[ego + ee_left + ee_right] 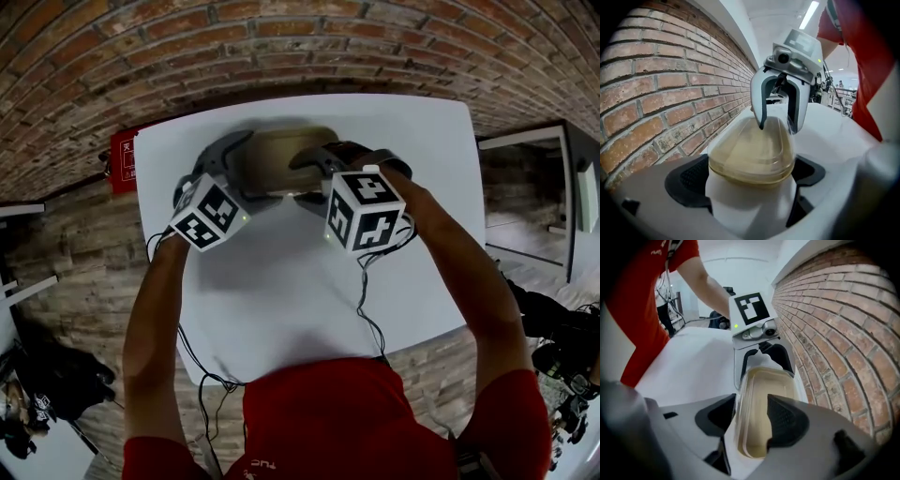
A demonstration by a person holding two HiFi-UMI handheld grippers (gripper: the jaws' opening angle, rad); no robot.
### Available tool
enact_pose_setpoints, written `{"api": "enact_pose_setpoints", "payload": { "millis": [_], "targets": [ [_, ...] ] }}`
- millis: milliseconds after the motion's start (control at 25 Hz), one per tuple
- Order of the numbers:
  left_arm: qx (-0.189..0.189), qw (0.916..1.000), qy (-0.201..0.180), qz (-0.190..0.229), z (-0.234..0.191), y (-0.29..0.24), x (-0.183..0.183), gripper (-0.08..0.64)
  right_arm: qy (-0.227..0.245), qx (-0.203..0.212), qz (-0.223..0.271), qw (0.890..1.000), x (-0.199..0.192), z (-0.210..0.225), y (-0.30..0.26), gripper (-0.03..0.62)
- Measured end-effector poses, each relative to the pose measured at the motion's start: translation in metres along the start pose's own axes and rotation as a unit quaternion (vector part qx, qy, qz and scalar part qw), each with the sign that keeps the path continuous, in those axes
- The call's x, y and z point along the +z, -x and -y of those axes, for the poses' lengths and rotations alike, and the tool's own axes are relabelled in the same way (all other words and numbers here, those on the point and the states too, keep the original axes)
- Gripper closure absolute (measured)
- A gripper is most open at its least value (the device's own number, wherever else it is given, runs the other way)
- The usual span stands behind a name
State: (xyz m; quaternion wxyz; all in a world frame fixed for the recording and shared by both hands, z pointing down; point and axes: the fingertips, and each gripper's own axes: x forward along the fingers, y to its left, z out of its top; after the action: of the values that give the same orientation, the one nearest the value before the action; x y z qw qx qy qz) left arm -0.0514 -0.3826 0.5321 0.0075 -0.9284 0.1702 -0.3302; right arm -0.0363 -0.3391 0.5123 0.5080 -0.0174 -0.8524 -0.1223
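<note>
Here we are pinching the clear container (277, 157) from opposite ends with the left tongs (246, 174) and the right tongs (315, 176), over the white worktop (281, 281).

My left arm (155, 319) and right arm (466, 281) both reach forward, bare below short red sleeves (511, 412). Each hand holds a claw with a marker cube on top. The left grey-and-white claw (242, 173) and the right grey-and-white claw (317, 176) face each other, tips close. Each one has its jaws squeezed on one end of the same see-through plastic box (750, 150).
</note>
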Motion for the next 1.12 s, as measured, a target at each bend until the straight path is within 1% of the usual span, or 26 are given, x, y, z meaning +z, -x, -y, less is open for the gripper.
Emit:
{"api": "enact_pose_setpoints", "payload": {
  "millis": [120,200,240,320,440,520,640,800,880,920,1000,1120],
  "targets": [
    [0.005,1.0,-0.005,0.0,-0.001,-0.001,0.0,0.005,-0.033,0.043,0.02,0.998,0.003,0.002,0.004,0.379],
    [0.007,1.0,-0.003,0.003,-0.001,0.0,0.0,0.005,-0.038,0.049,0.018,0.998,0.005,0.002,0.006,0.38],
    [0.008,1.0,0.002,0.003,-0.001,0.0,0.0,0.005,-0.028,0.039,0.01,0.999,0.005,0.002,0.006,0.38],
    [0.008,0.9999,0.008,0.004,-0.001,0.001,-0.001,0.005,0.014,0.0,-0.016,1.0,0.003,0.002,0.004,0.379],
    [0.008,0.9999,0.013,0.006,-0.002,0.001,-0.001,0.005,0.077,-0.061,-0.048,0.994,0.003,-0.001,-0.001,0.373],
    [0.007,0.9999,0.013,0.006,-0.002,0.001,-0.001,0.006,0.094,-0.08,-0.055,0.991,0.008,-0.004,-0.003,0.356],
    [0.006,0.9999,0.012,0.003,0.0,0.002,-0.003,0.006,0.119,-0.087,-0.073,0.986,0.014,-0.005,-0.011,0.341],
    [0.006,0.9999,0.01,-0.005,0.001,0.001,-0.005,0.006,0.15,-0.105,-0.107,0.977,0.017,0.001,-0.025,0.339],
    [0.009,0.9999,0.006,-0.01,0.001,0.001,-0.006,0.008,0.161,-0.106,-0.116,0.974,0.017,0.002,-0.028,0.339],
    [0.011,0.9999,0.005,-0.01,0.0,0.002,-0.006,0.011,0.163,-0.103,-0.115,0.975,0.018,0.001,-0.028,0.339],
    [0.015,0.9998,0.005,-0.008,-0.002,0.003,-0.006,0.018,0.152,-0.093,-0.101,0.979,0.022,0.001,-0.026,0.345],
    [0.017,0.9998,0.004,-0.01,-0.003,0.003,-0.008,0.025,0.12,-0.074,-0.077,0.987,0.03,0.001,-0.02,0.402]
  ]
}}
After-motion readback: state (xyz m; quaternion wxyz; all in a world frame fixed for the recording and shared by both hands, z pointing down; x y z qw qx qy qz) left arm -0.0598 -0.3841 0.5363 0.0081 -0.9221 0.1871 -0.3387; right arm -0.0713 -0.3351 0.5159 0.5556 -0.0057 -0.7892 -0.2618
